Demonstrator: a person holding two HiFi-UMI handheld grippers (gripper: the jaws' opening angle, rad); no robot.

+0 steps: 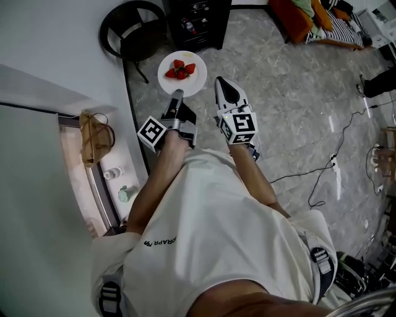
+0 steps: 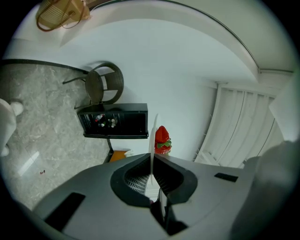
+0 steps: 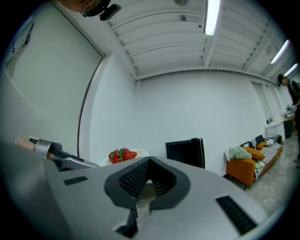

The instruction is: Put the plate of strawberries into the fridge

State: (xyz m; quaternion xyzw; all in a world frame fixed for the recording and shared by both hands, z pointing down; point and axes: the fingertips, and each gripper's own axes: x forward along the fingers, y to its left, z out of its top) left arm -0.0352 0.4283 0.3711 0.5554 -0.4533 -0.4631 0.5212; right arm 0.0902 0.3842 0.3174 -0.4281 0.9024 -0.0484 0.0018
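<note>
The left tongs (image 1: 178, 95) pinch a white plate (image 1: 195, 81) at its 6 o'clock rim, with strawberries (image 1: 180, 69) heaped on it. The right tongs (image 1: 226, 84) hang just beside at 3 o'clock, and a black cabinet (image 1: 198, 21) stands at 12.

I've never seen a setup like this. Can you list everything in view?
Plate: one, white, in the left claw.
Strawberries: a few, red, on the plate.
Cabinet: one, black, beyond the plate.
Chair: one, black, left of the cabinet.
Sofa: one, orange, far right.
Woven bag: one, tan, far left.
Cables: several, dark, on the floor, right.
Left claw: one, grey, shut on the plate's rim.
Right claw: one, grey, shut, empty, beside the plate.
</note>
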